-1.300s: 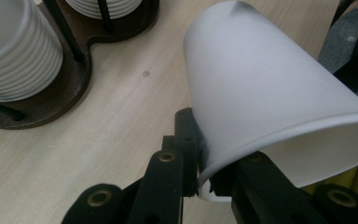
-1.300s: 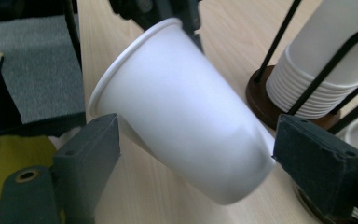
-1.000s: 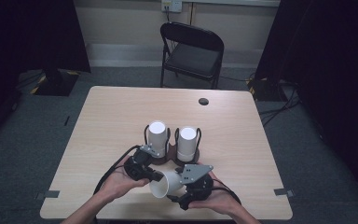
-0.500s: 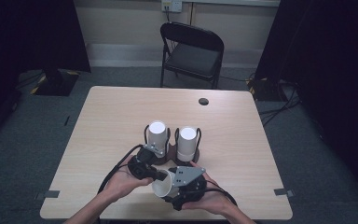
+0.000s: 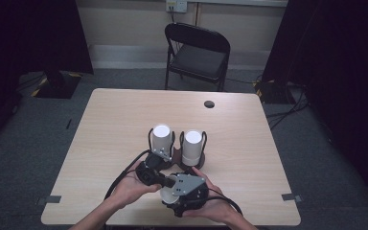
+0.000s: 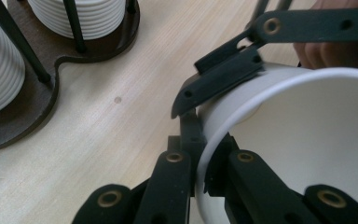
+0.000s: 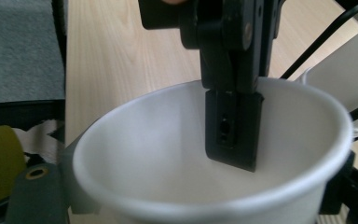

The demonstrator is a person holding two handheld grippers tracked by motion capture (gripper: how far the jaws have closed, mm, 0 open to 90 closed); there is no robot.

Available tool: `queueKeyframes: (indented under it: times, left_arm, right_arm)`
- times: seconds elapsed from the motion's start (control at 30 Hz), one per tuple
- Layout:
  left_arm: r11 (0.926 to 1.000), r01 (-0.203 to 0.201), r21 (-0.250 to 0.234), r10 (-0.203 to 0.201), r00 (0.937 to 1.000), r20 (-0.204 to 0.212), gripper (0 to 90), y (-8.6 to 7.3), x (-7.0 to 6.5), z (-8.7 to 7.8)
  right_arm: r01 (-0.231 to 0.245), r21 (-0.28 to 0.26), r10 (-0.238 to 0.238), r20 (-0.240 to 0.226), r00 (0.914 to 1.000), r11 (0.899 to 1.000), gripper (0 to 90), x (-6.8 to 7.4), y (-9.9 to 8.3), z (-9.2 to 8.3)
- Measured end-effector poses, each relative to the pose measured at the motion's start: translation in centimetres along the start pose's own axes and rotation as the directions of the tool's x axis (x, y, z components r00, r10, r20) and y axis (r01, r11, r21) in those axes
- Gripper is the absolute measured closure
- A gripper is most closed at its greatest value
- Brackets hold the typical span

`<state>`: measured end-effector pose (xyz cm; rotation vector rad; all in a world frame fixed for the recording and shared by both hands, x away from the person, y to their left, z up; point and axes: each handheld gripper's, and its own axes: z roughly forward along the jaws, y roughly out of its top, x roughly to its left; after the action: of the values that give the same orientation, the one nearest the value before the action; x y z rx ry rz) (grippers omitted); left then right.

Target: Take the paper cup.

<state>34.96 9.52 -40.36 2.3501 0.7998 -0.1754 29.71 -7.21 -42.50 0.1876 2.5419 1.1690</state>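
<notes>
A person sat at the near edge of a light wooden table (image 5: 105, 120), forearms reaching in from below, a two-jaw gripper in each hand. Between the 2 hands, low and near the table's front edge, lay a single white paper cup (image 5: 166, 194), tipped on its side with its open mouth toward the left hand.

The left gripper (image 5: 165, 180) was clamped on the cup's rim: in the left gripper view, 1 black jaw sat inside the cup (image 6: 307, 140) and the other outside, the thin rim pinched between them. The right gripper view showed that same jaw reaching down inside the cup (image 7: 168, 154) against its inner wall.

The right gripper (image 5: 168, 199) sat around the cup's body from the other side. Its jaws had just been closing, with the cup between them, 1 on each side of the wall. In the left gripper view 1 of its black fingers (image 6: 223, 79) lay against the outside of the cup near the rim. Whether both pads pressed firmly, I could not tell.

Just beyond the hands stood a dark wooden holder (image 5: 197, 164) with thin black upright rods, carrying 2 stacks of white paper cups, the left stack (image 5: 162, 140) and the right stack (image 5: 192, 146), side by side. A black folding chair (image 5: 196, 52) stood behind the table, and a small dark round cap (image 5: 209, 104) sat near the table's far edge.
</notes>
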Motion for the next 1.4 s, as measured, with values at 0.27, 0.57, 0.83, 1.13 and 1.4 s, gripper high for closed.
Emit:
queueKeyframes:
  times: [0.27, 0.57, 0.83, 1.13, 1.4]
  left_arm:
    - [0.9975, 0.069, 0.010, -0.070, 0.9972, 0.028, 88.8, -0.1, 0.7, 0.2]
    - [0.9984, 0.055, -0.014, -0.055, 0.9984, 0.012, 87.9, -0.2, 0.4, 0.3]
    - [0.9976, 0.051, -0.046, -0.051, 0.9987, -0.004, 87.2, -0.6, 0.1, 0.2]
    - [0.9927, 0.073, -0.095, -0.075, 0.9972, -0.009, 86.4, -0.9, 0.1, -0.1]
    - [0.9826, 0.070, -0.172, -0.075, 0.9969, -0.022, 82.1, -1.3, 0.0, -0.3]
  right_arm:
    - [-0.005, -0.025, 0.005, 0.022, 0.9997, 1.000, 21.6, 0.1, -0.2, -0.1]
    - [-0.015, -0.031, 0.015, 0.019, 0.9997, 0.999, 22.9, 0.1, -0.4, -0.2]
    - [-0.037, -0.048, 0.038, 0.036, 0.9986, 0.998, 23.8, 0.2, -0.4, -0.3]
    - [-0.073, -0.065, 0.076, 0.049, 0.9959, 0.995, 24.6, -0.2, -0.6, -0.6]
    - [-0.091, -0.062, 0.096, 0.075, 0.9926, 0.994, 24.7, -0.4, -0.7, -0.8]
